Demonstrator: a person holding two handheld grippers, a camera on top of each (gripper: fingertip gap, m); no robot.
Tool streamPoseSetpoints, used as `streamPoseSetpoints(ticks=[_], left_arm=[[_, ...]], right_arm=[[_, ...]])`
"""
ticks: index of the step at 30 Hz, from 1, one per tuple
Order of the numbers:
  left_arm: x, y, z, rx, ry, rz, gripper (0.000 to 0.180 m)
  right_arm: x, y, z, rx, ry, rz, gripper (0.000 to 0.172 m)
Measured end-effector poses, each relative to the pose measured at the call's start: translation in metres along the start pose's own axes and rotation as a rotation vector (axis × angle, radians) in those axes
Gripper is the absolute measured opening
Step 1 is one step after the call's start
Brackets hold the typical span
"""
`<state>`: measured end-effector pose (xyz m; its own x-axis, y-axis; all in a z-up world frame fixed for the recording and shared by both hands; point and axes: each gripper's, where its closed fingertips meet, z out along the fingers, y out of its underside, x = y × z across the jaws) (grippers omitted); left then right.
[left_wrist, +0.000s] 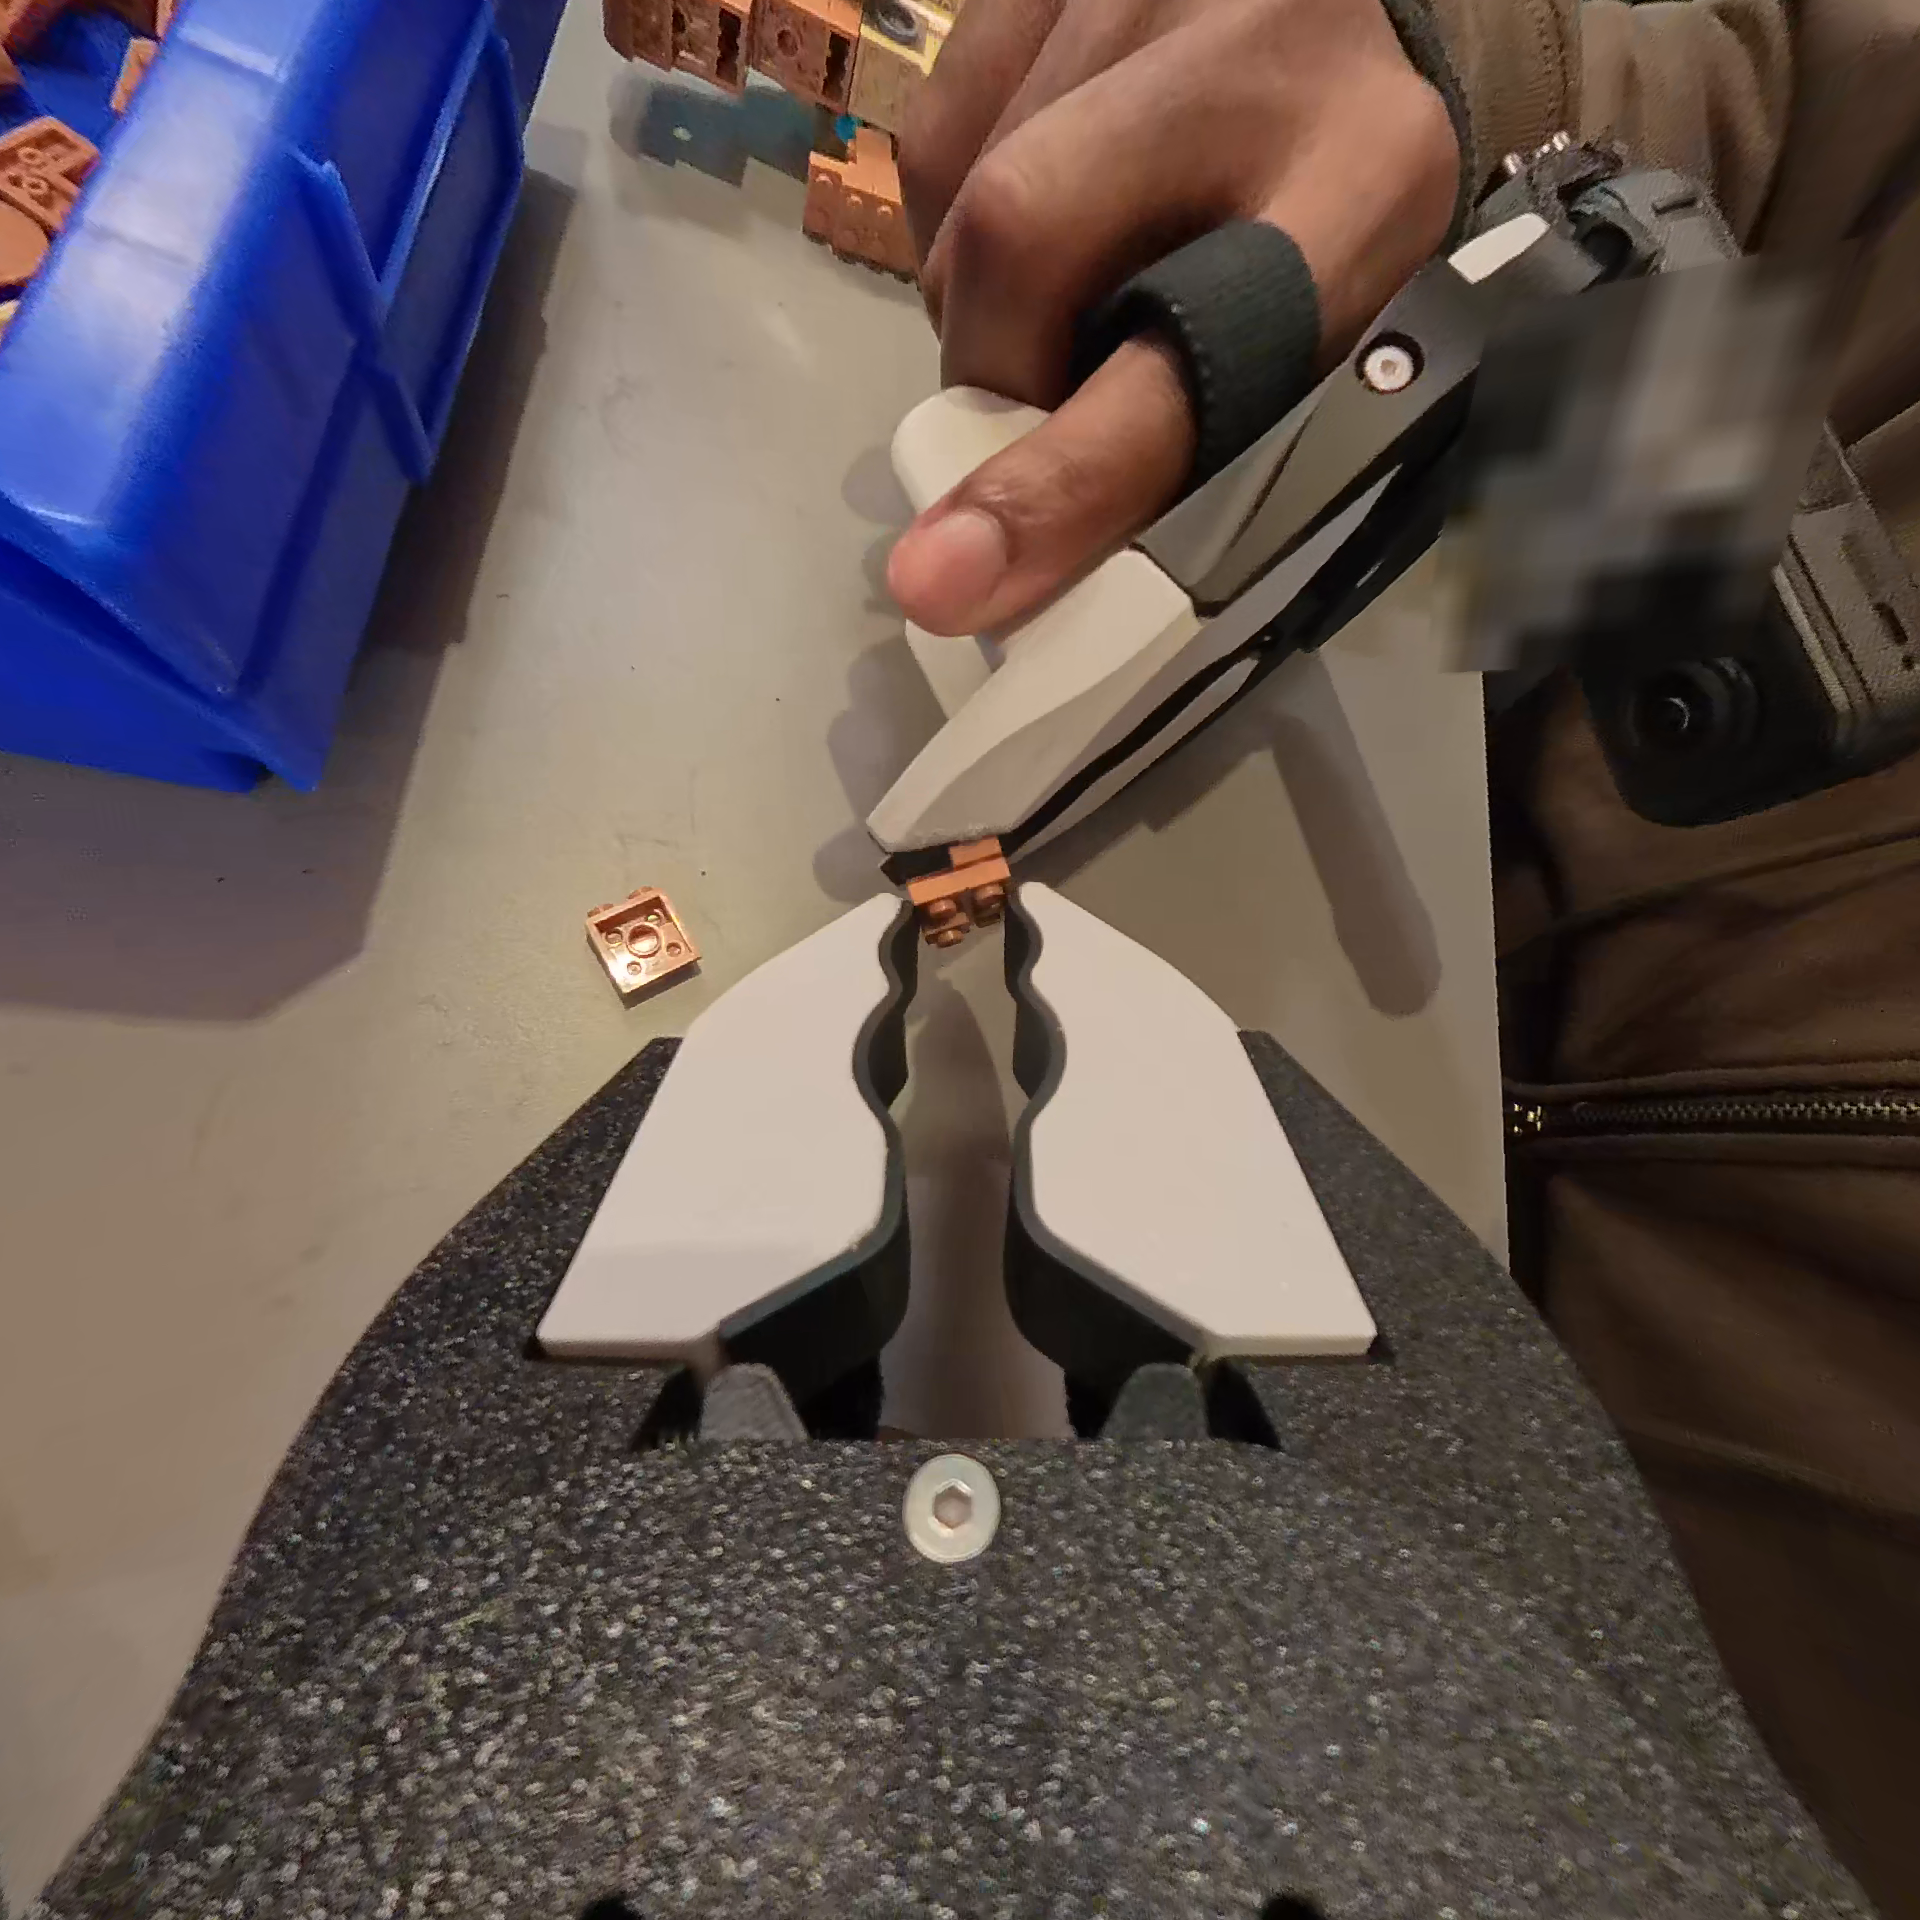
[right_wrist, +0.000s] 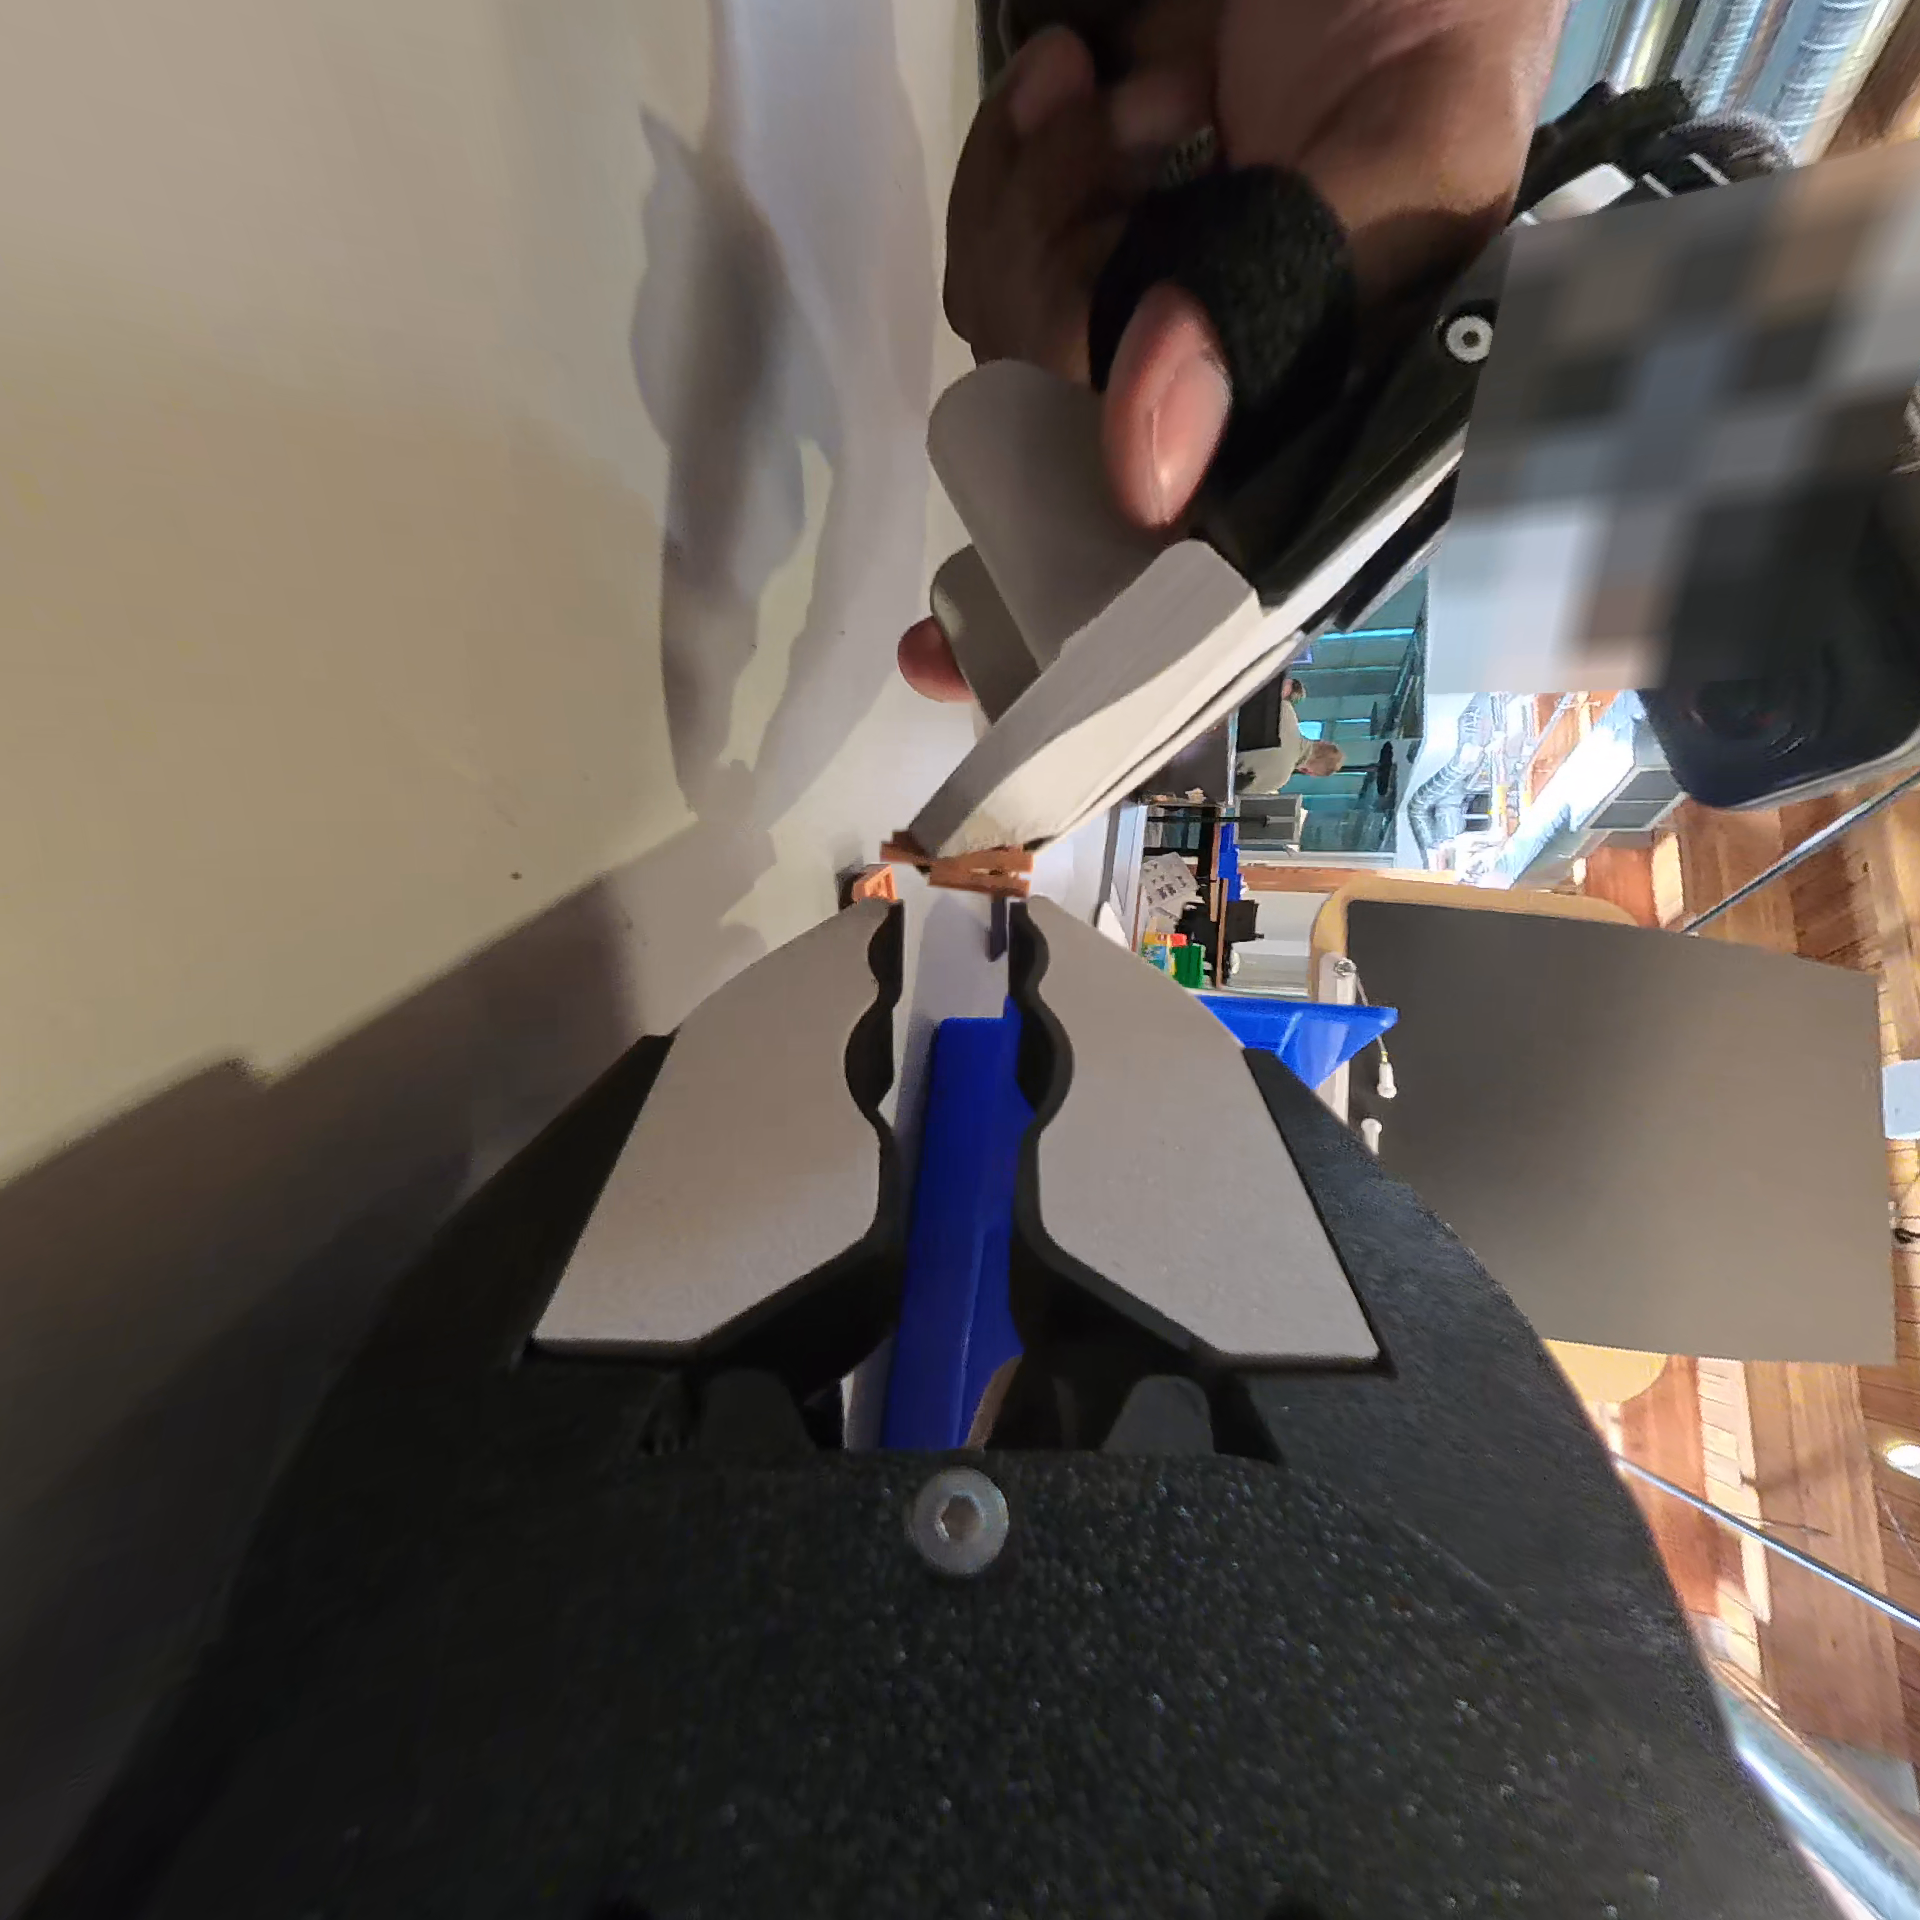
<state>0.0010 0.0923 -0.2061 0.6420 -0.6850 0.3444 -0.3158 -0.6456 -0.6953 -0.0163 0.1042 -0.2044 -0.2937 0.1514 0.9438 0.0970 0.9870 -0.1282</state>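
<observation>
Blue bin (left_wrist: 239, 416) far left on table (left_wrist: 675, 520), holds brown bricks (left_wrist: 42, 177). More brown bricks (left_wrist: 790, 62) stacked far centre.

My left gripper (left_wrist: 961, 914) narrow, pads pinching small brown plate (left_wrist: 961, 909); studs face toward me.

Right gripper (left_wrist: 940, 847) tip meets same brown piece from far side; in its own view fingers (right_wrist: 868, 925) narrow, piece just beyond tips, grip can't tell.

Loose brown plate (left_wrist: 641, 945) on table just left, underside up.
</observation>
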Motion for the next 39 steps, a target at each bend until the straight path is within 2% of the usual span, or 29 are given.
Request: streamPoseSetpoints(ticks=[15, 19, 20, 31, 39], left_arm=[[0.001, 0.0, 0.002, -0.012, -0.032, 0.02, 0.016], [0.0, -0.001, 0.001, -0.009, -0.045, 0.026, 0.016], [-0.001, -0.001, 0.001, -0.007, -0.055, 0.028, 0.016], [-0.004, -0.011, -0.004, 0.065, -0.057, 0.019, 0.016], [-0.002, -0.012, -0.005, 0.073, -0.031, 0.02, 0.014]], right_arm=[[0.003, -0.003, 0.001, -0.01, 0.018, -0.026, 0.025], [0.003, -0.004, 0.002, -0.019, 0.024, -0.03, 0.024], [0.004, -0.003, 0.003, -0.025, 0.036, -0.028, 0.019], [0.014, 0.005, 0.002, -0.058, 0.038, 0.099, 0.016], [0.015, 0.005, -0.001, -0.058, 0.02, 0.114, 0.016]])
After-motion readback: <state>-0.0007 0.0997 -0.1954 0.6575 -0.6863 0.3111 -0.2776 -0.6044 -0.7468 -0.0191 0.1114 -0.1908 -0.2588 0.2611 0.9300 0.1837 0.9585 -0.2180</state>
